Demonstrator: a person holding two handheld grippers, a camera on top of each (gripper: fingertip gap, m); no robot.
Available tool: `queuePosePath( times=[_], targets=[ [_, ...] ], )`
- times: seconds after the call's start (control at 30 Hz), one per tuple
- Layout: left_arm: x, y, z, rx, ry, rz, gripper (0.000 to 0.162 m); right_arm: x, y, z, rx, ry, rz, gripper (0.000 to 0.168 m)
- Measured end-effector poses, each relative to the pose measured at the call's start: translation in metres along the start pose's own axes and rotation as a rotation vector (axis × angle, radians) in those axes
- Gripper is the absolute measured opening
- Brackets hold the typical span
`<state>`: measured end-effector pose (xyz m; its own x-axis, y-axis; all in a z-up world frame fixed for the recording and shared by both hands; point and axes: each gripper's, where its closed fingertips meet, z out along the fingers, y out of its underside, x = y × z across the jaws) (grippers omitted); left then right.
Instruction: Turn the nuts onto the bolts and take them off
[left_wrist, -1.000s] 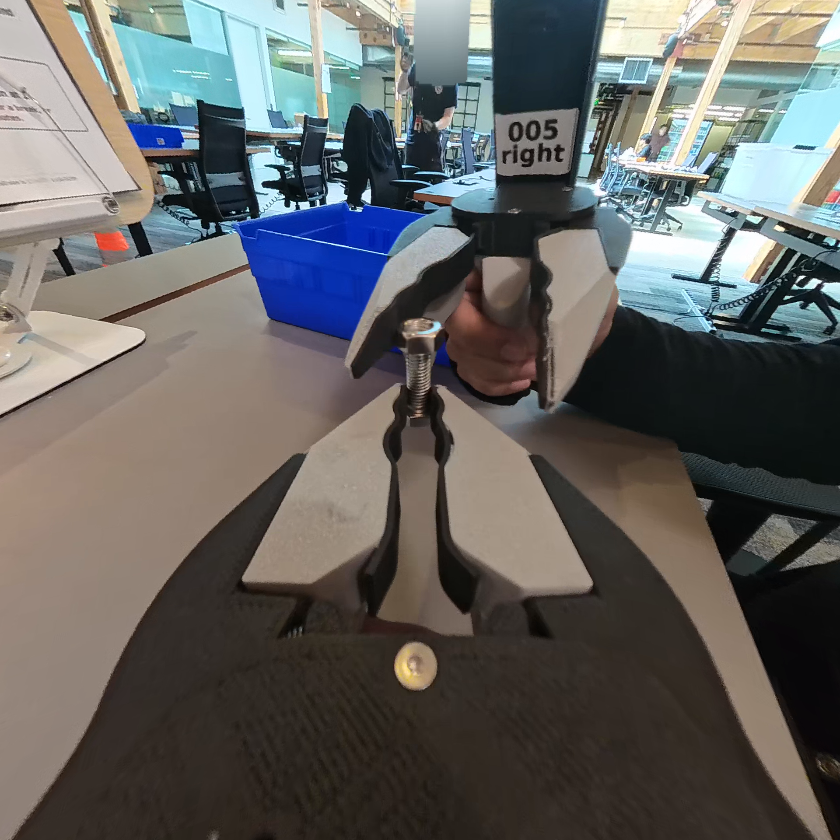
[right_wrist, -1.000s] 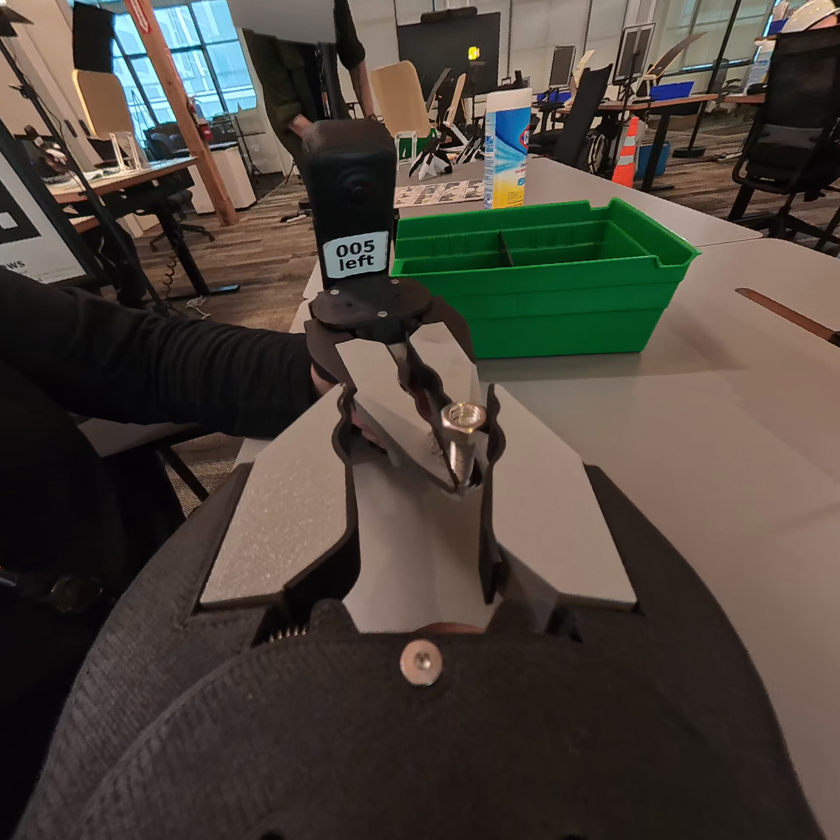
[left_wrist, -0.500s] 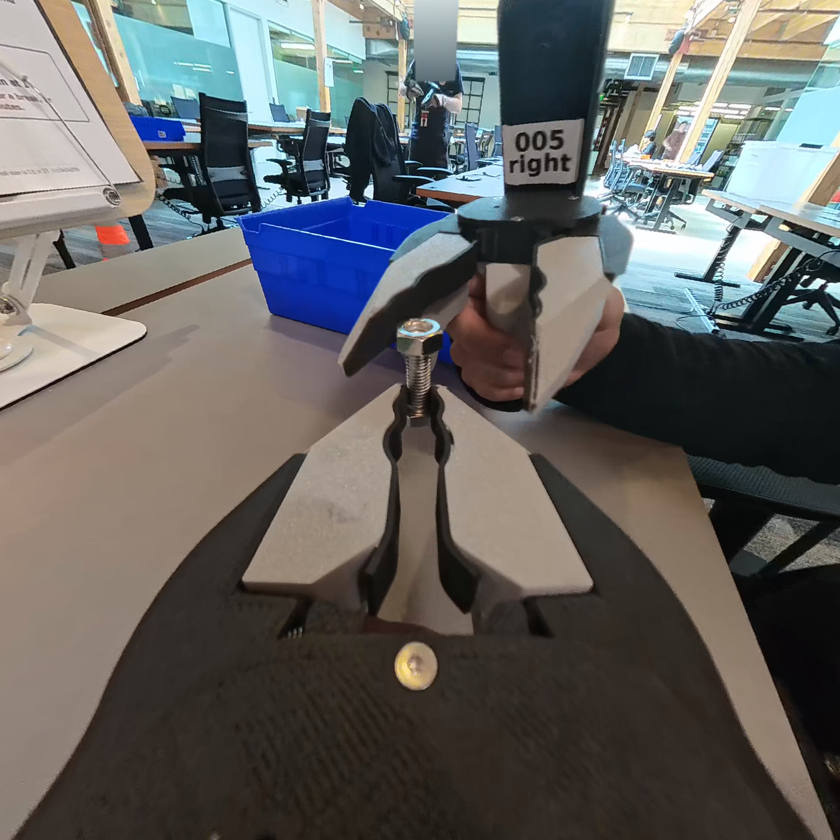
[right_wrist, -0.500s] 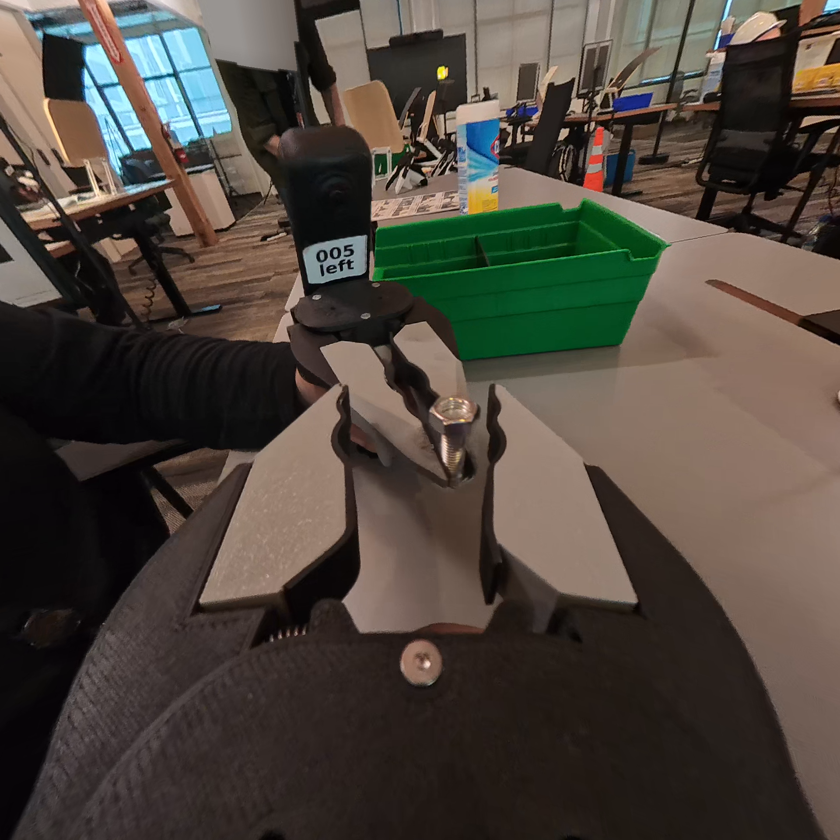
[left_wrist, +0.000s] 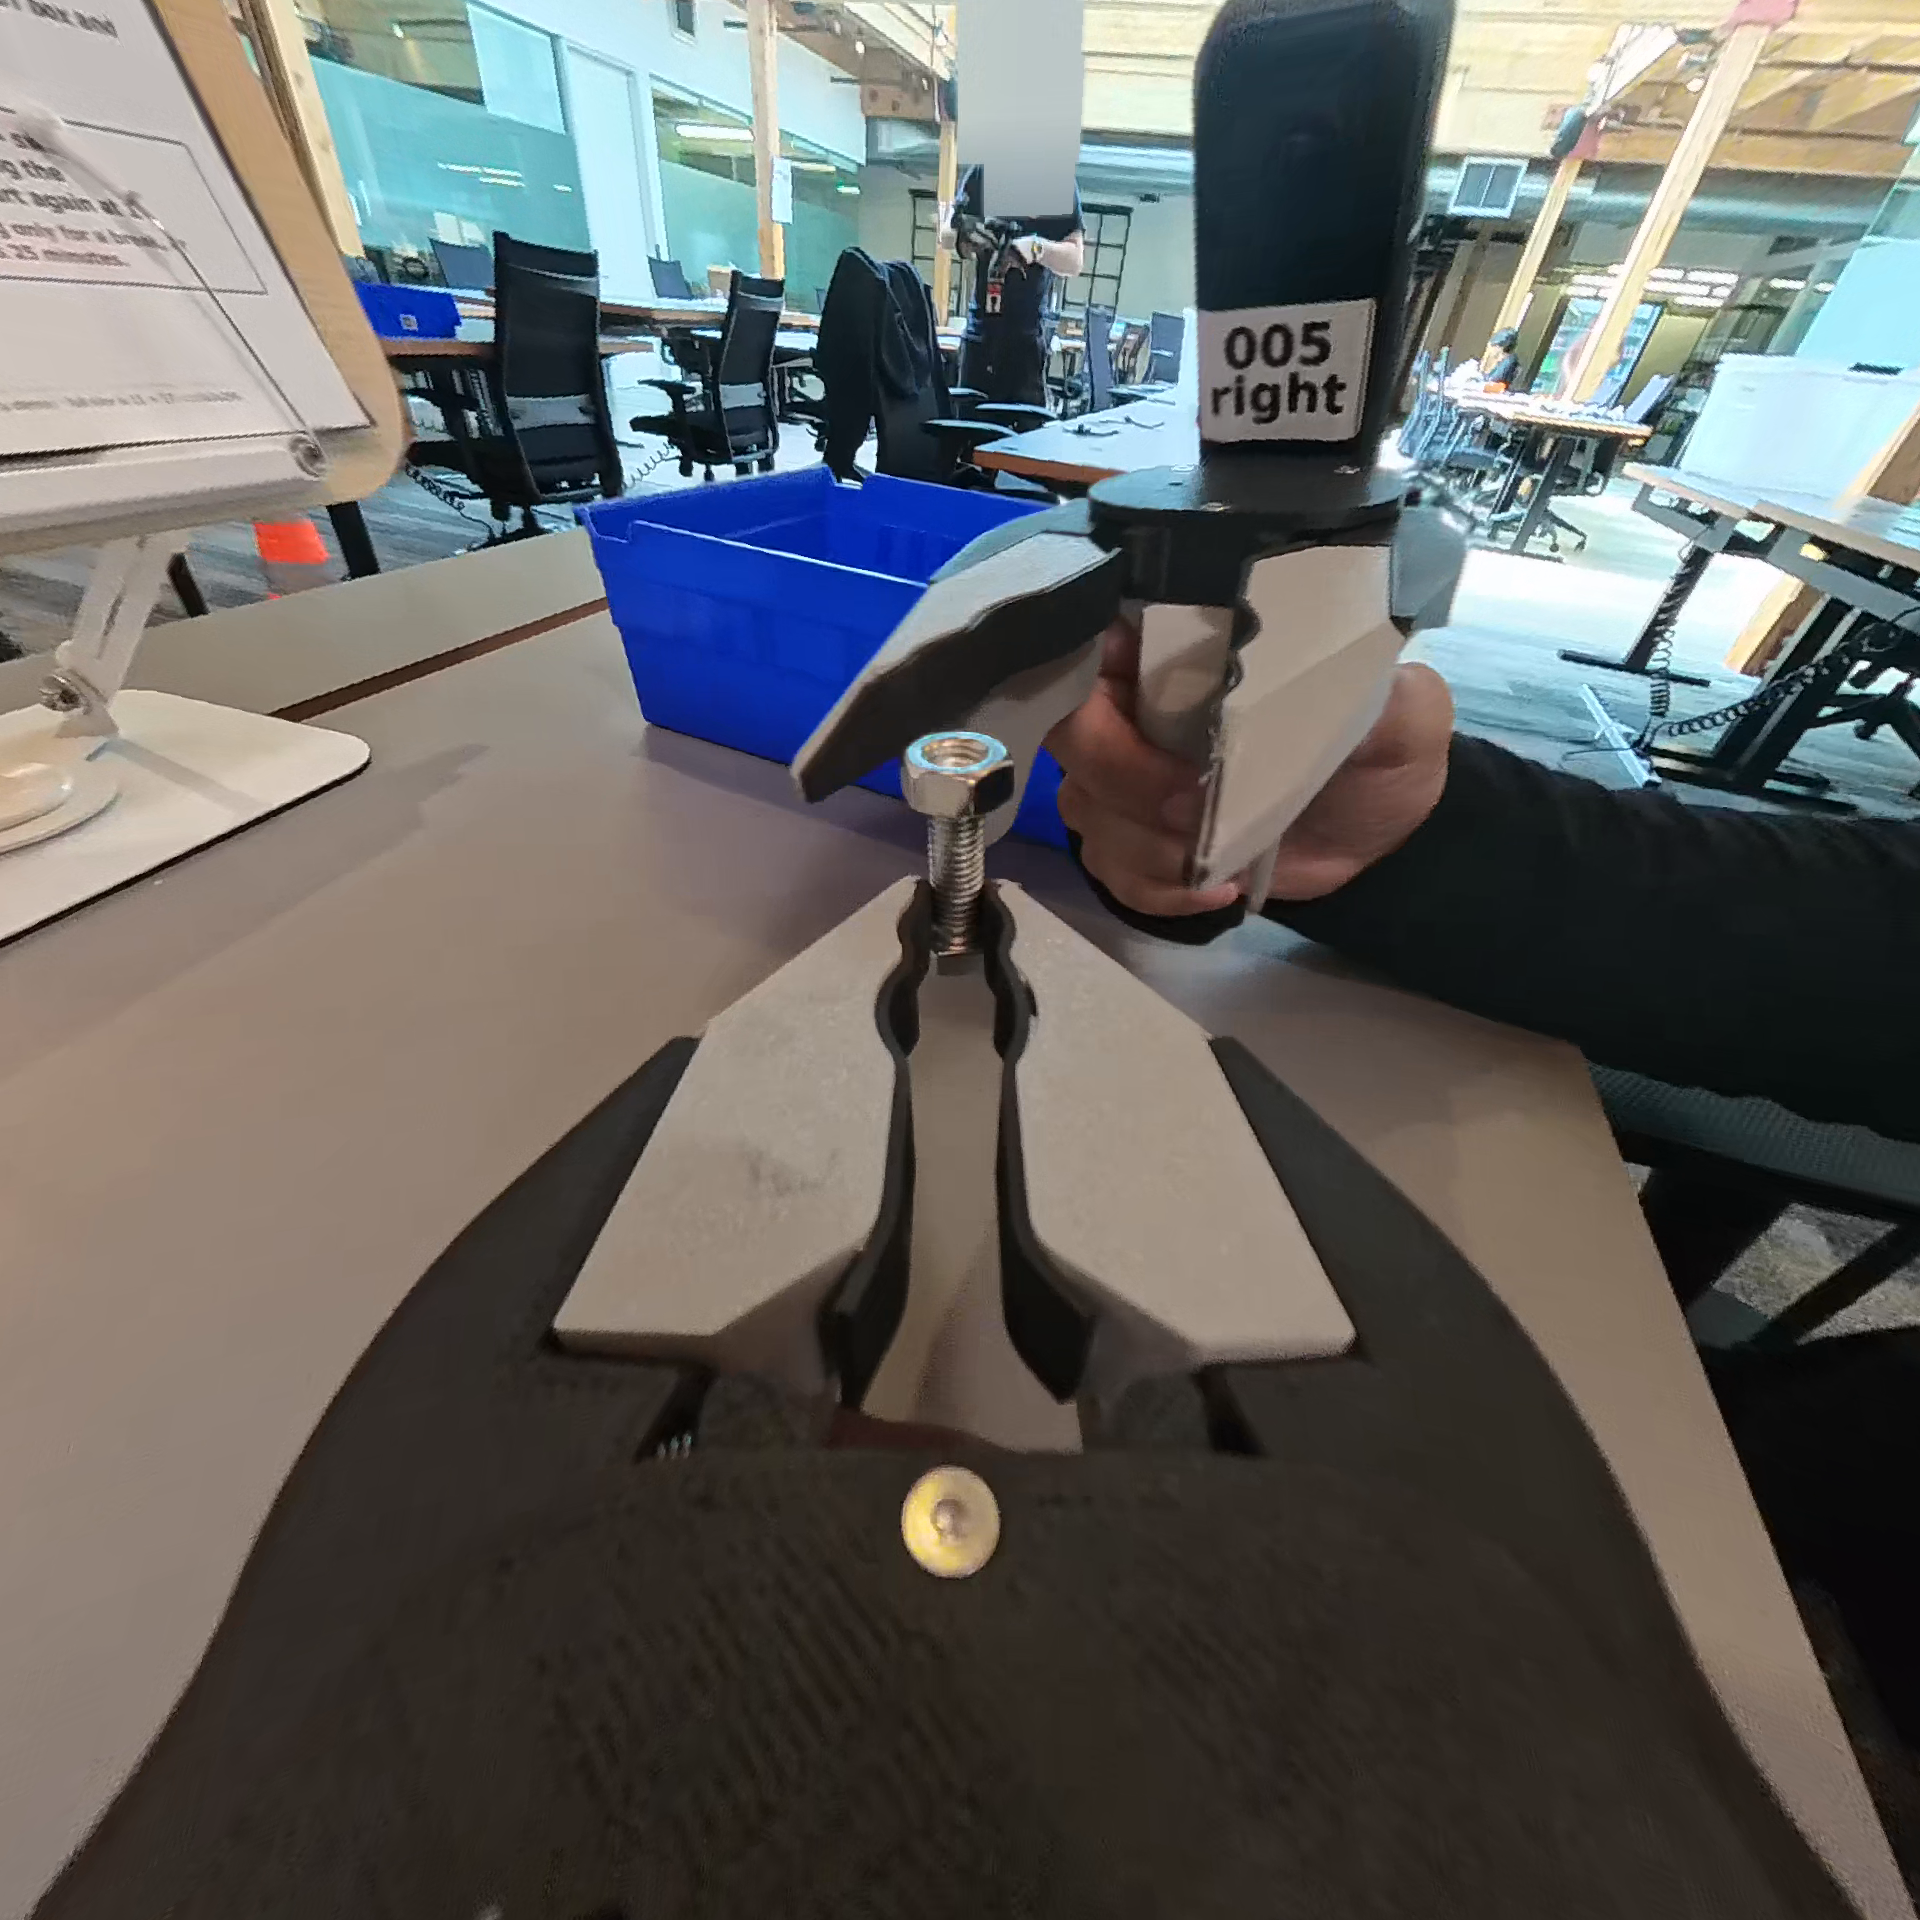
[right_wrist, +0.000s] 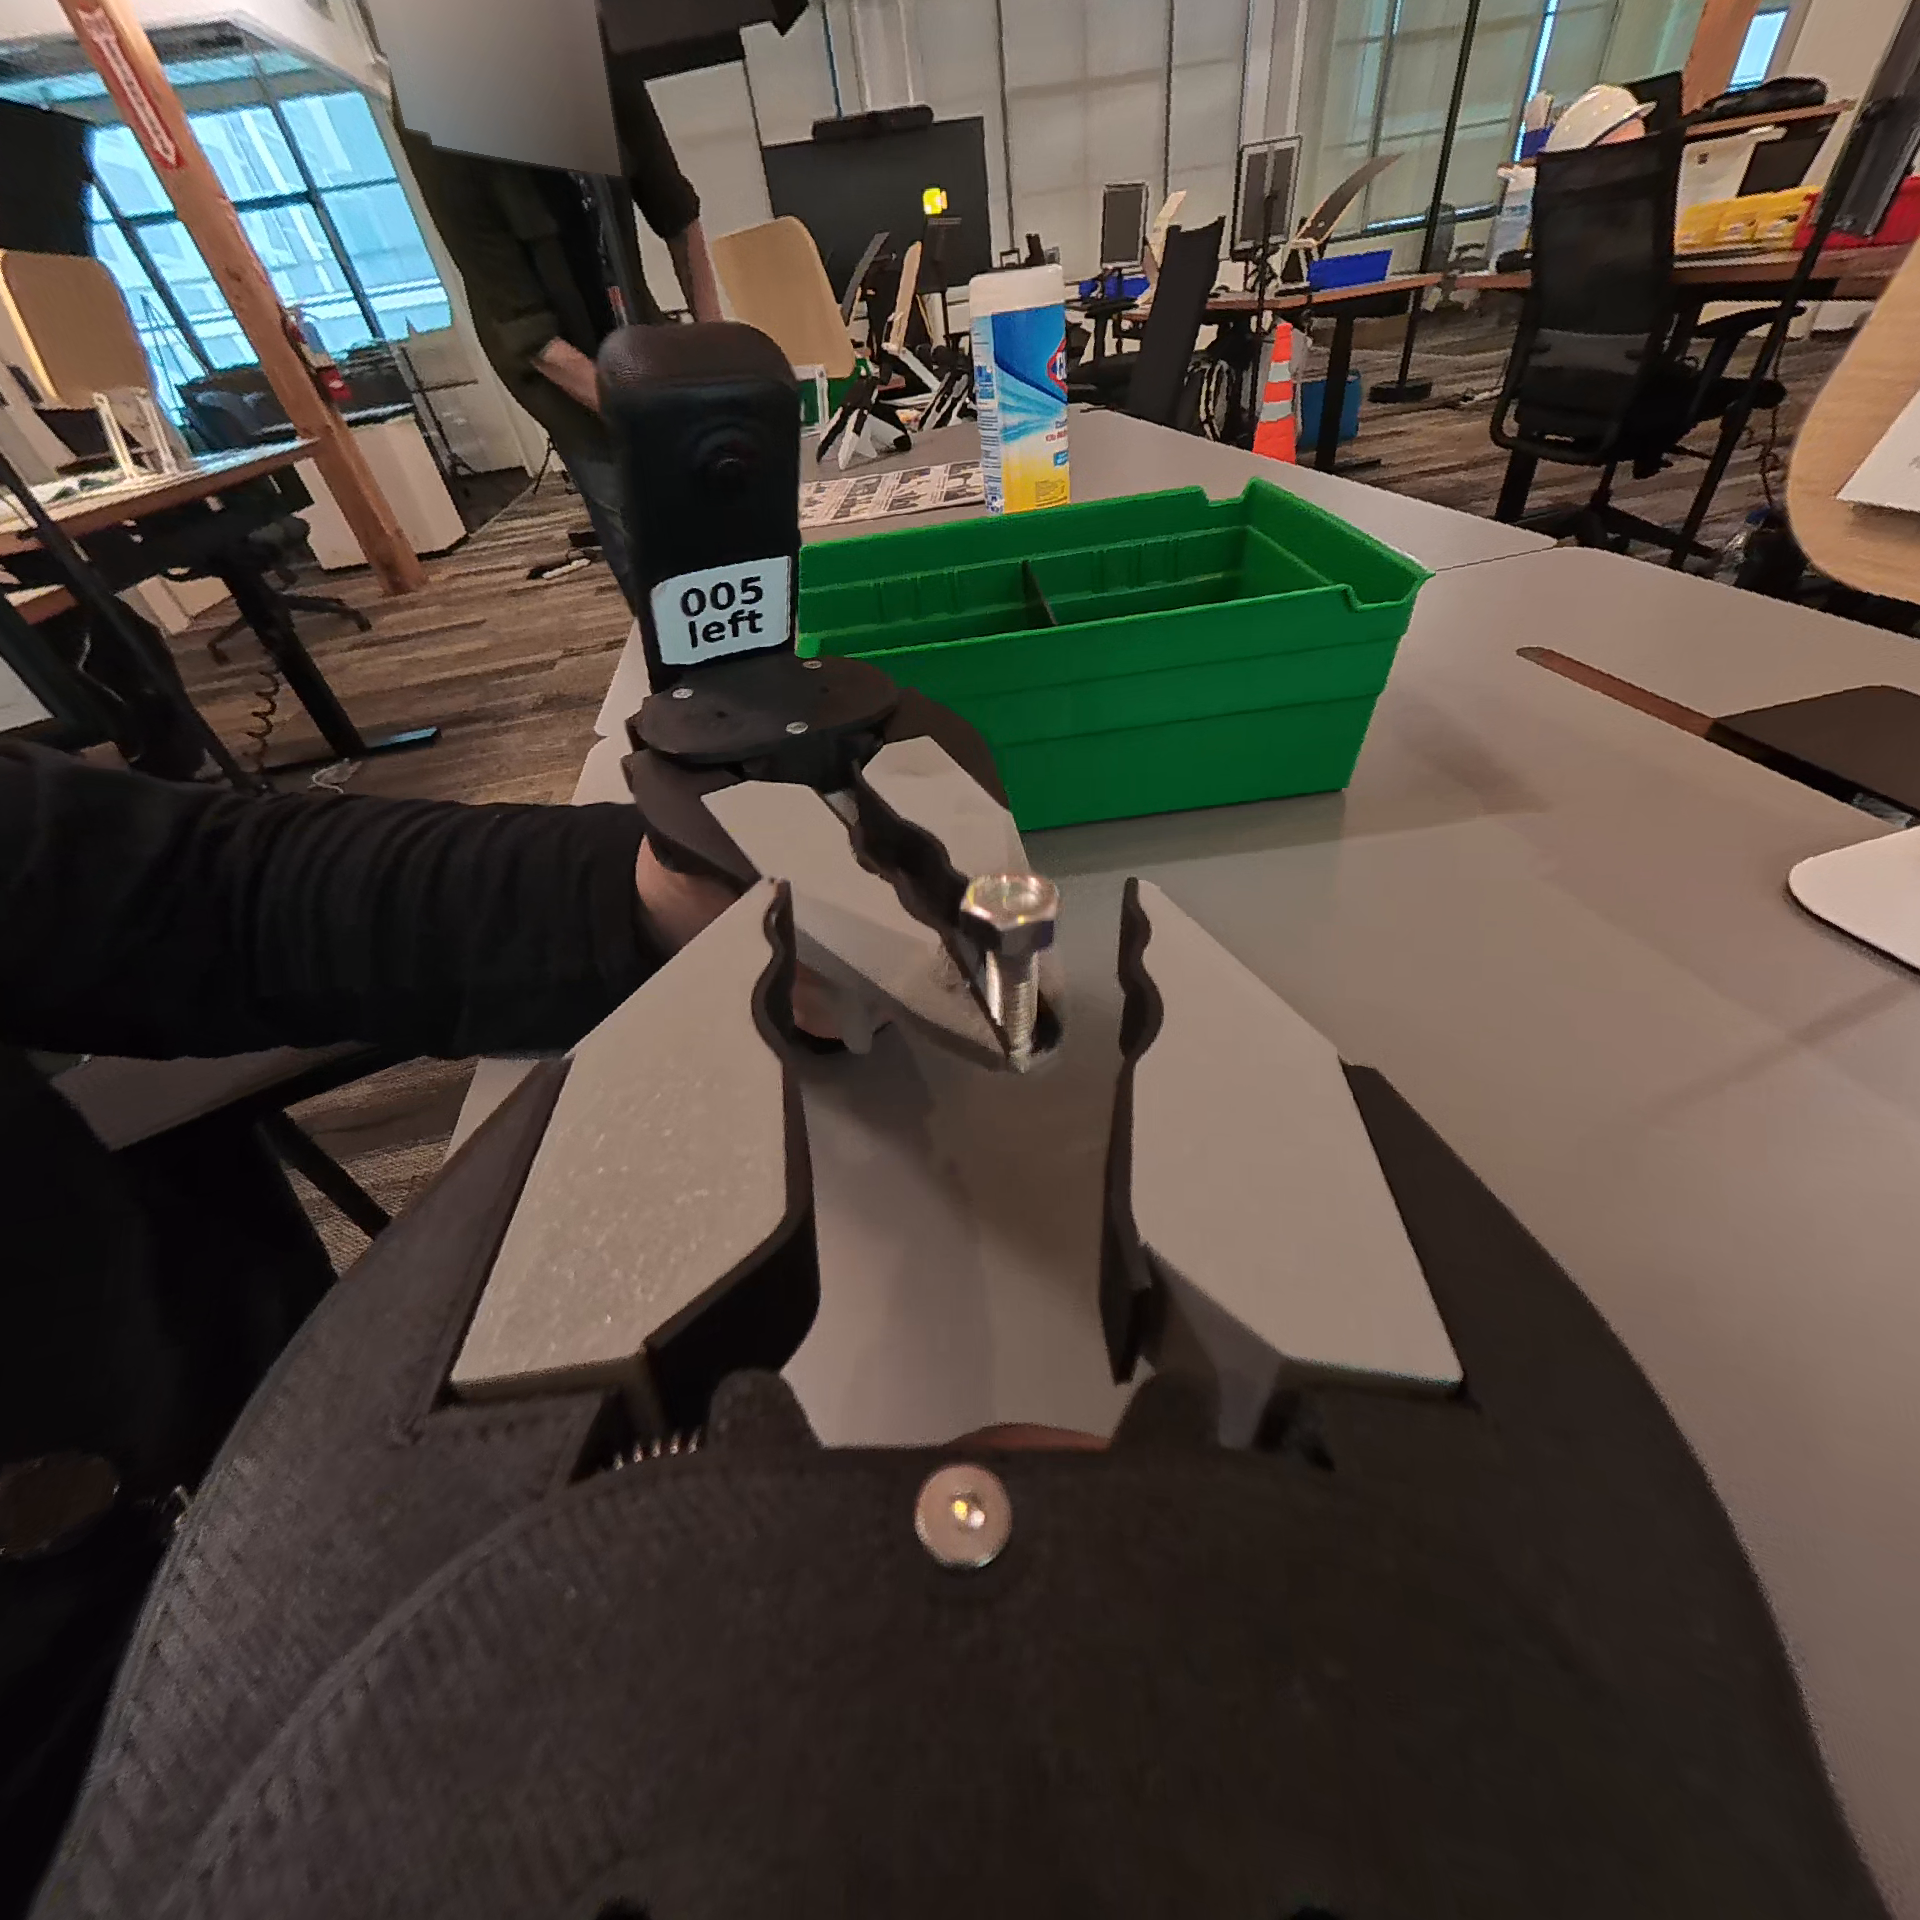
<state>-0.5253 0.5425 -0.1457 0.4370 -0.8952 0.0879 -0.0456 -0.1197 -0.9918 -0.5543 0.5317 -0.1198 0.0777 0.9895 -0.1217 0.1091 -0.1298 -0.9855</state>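
A silver threaded bolt (left_wrist: 954, 878) stands upright with a hex nut (left_wrist: 956, 774) at its top end. My left gripper (left_wrist: 956, 920) is shut on the bolt's lower end, above the grey table (left_wrist: 364, 1039). My right gripper (left_wrist: 1023, 821) is open, one finger just over and behind the nut, the other to the right. In the right wrist view the nut (right_wrist: 1008, 909) sits between the tips of my open right gripper (right_wrist: 951, 914), nearer the right finger and touching neither. The left gripper (right_wrist: 1023, 1049) holds the bolt (right_wrist: 1015, 997) from the left.
A blue bin (left_wrist: 748, 623) stands behind the bolt in the left wrist view. A green divided bin (right_wrist: 1143, 707) stands behind it in the right wrist view, with a wipes canister (right_wrist: 1020, 405) beyond. A white sign stand base (left_wrist: 156, 769) sits at the left. Both grippers' tips are close together, under 4 cm apart.
My right gripper has drawn back and risen a little, so the nut now sits at its fingertips instead of deeper between them. The left gripper still holds the bolt upright.
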Motion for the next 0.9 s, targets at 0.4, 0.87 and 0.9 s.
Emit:
queuePosePath(
  times=[0.4,0.87,0.9],
  targets=[
    [-0.022,-0.008,-0.011,0.044,-0.076,-0.055,0.006,0.002,0.001,-0.005,-0.004,0.01,-0.014,0.053],
    [-0.016,0.002,-0.004,-0.008,-0.061,-0.036,0.006,0.001,0.005,0.005,-0.01,0.005,0.003,0.058],
    [-0.022,0.0,-0.007,0.004,-0.087,-0.051,0.006,0.002,0.003,0.003,0.0,0.008,0.007,0.058]
  ],
)
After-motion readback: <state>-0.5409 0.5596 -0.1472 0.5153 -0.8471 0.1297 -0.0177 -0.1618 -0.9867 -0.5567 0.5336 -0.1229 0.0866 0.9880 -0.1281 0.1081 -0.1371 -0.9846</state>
